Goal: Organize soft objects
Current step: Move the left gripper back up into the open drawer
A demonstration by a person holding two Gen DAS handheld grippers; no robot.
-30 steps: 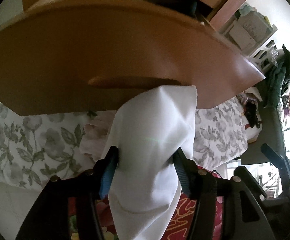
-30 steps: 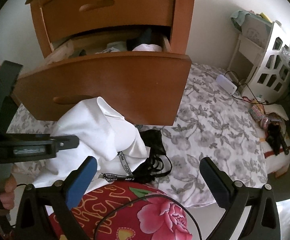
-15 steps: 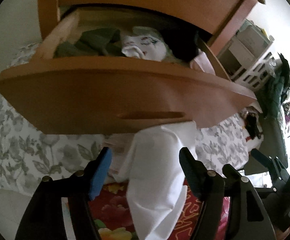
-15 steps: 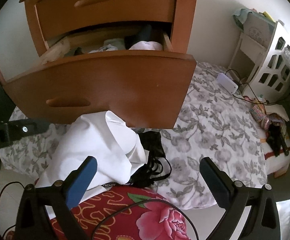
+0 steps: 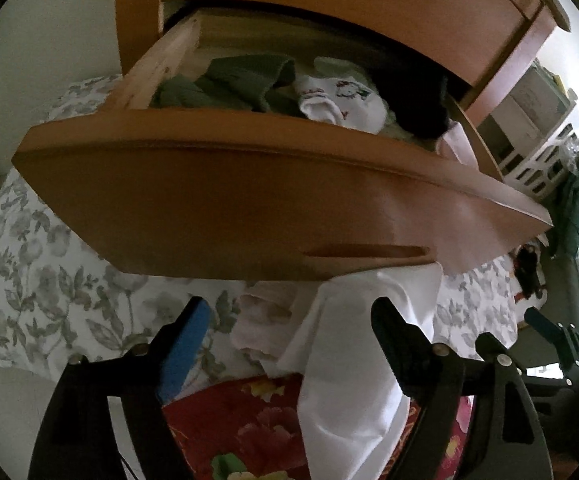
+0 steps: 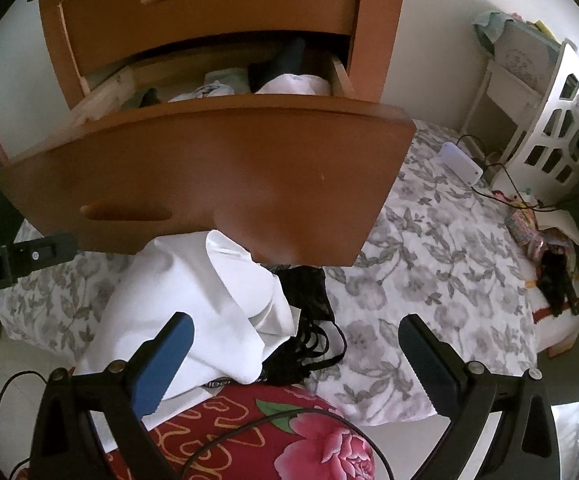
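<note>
— Bedroom, by the look of it: a floral bedspread [image 6: 441,264] runs under a wooden chest, and its lower drawer [image 6: 217,168] is pulled well out over the bed.

— Where is the white cloth [image 6: 193,304]?

— Heaped on the bed just under the drawer's front edge, spilling onto a red flowered fabric [image 6: 289,436] at the near edge. A black strappy garment [image 6: 309,332] lies touching it on the right.

— And the left gripper [image 5: 289,332]?

— Its jaws have just been opening. They stand wide now; the cloth hangs between them, lying against the right finger, but the pads no longer press on it.

— The right gripper [image 6: 295,354]?

— Spread wide and holding nothing, hanging over the cloth and the black garment.

— What's in the drawer?

— Folded olive-green clothes [image 5: 233,84], a white printed piece [image 5: 337,104] and something black [image 5: 421,108].
</note>
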